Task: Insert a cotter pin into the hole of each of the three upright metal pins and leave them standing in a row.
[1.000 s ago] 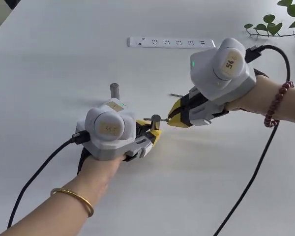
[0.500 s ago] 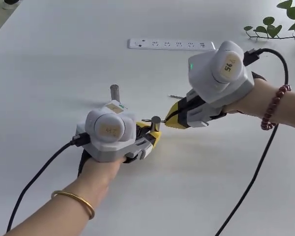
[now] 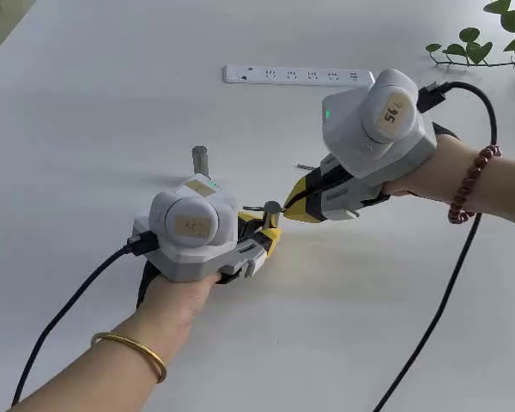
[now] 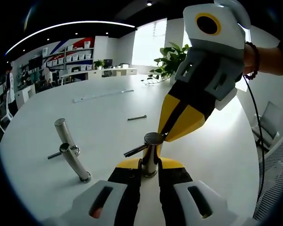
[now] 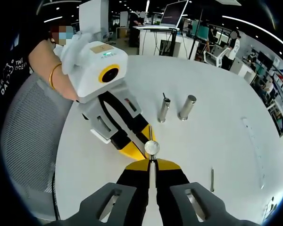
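Metal pin point(image 4: 151, 157) stands upright over the white surface point(image 4: 108, 122), gripped by the fingers of the left gripper point(image 4: 150, 165). The right gripper point(image 5: 152, 165) has its fingers closed on a cotter pin point(image 4: 134, 150) poking through the pin's hole.

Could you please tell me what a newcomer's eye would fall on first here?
The two grippers meeting mid-table: the left gripper is shut on an upright metal pin, while the right gripper holds a cotter pin in its hole. Nearby stand a bare metal pin and a second metal pin, already fitted.
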`<state>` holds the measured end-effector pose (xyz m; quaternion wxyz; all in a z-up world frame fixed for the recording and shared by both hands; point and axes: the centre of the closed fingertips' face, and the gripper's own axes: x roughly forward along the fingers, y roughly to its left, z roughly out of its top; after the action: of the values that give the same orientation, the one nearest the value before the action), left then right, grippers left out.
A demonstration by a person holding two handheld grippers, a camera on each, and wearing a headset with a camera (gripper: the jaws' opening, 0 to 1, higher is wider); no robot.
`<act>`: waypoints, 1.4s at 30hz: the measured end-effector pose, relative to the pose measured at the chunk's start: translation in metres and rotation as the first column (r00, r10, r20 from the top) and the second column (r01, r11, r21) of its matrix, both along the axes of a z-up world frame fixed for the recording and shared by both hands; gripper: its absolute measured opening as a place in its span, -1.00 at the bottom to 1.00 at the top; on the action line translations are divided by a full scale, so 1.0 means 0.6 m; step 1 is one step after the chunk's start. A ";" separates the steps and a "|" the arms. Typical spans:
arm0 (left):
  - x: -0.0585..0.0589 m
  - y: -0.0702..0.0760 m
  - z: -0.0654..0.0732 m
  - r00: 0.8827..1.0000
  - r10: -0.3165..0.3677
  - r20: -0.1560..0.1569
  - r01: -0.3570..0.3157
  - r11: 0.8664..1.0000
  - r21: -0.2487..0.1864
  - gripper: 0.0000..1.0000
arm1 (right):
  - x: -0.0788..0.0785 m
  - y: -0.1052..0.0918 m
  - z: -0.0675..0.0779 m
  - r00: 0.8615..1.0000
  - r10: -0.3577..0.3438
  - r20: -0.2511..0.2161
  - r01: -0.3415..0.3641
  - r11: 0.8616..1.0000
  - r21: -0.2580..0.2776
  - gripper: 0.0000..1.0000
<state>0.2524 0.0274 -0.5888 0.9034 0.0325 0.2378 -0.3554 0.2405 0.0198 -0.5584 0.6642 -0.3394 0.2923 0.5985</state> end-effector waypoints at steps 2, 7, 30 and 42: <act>0.000 0.000 0.000 1.000 0.002 -0.001 -0.002 1.000 0.004 -0.76 | -0.001 0.001 0.000 1.000 -0.001 -0.001 0.001 1.000 0.001 -1.00; -0.001 0.001 0.000 1.000 0.014 -0.011 -0.014 1.000 -0.001 -0.76 | -0.001 0.004 0.000 1.000 -0.007 -0.001 0.007 1.000 0.005 -1.00; -0.021 0.038 0.011 1.000 0.022 -0.019 -0.021 0.999 0.040 -0.31 | 0.001 0.040 -0.004 0.996 -0.068 -0.049 0.071 0.995 0.068 -0.66; -0.037 0.059 0.040 0.998 0.036 -0.049 -0.040 0.997 -0.064 -0.15 | 0.008 0.044 -0.021 0.996 -0.073 -0.050 0.075 0.997 0.025 -0.75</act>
<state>0.2300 0.0630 -0.5650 0.9046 -0.0100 0.2482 -0.3464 0.2451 0.0463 -0.5713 0.6831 -0.3045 0.3127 0.5855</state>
